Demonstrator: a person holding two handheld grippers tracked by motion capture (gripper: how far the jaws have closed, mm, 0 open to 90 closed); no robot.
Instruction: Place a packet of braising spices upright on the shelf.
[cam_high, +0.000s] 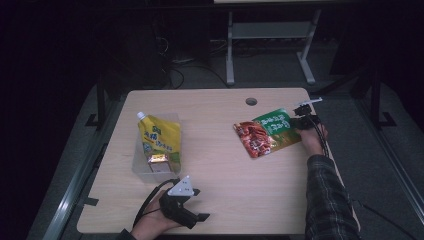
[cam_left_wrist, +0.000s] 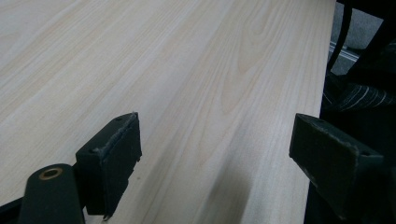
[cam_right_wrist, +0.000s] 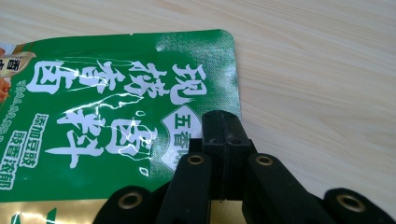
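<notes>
A green and red food pouch lies flat on the wooden table at the right. Its green end with white lettering shows close up in the right gripper view. My right gripper is shut, its closed tips resting over the pouch's near right corner; I cannot tell whether any film is pinched between them. A hand holds it at the table's right edge. My left gripper lies near the front edge, open, with bare wood between its fingers.
A yellow spouted pouch leans in a clear plastic bin at the left. A cable hole sits near the table's far edge. A sleeved forearm lies along the right side. Desk legs stand behind.
</notes>
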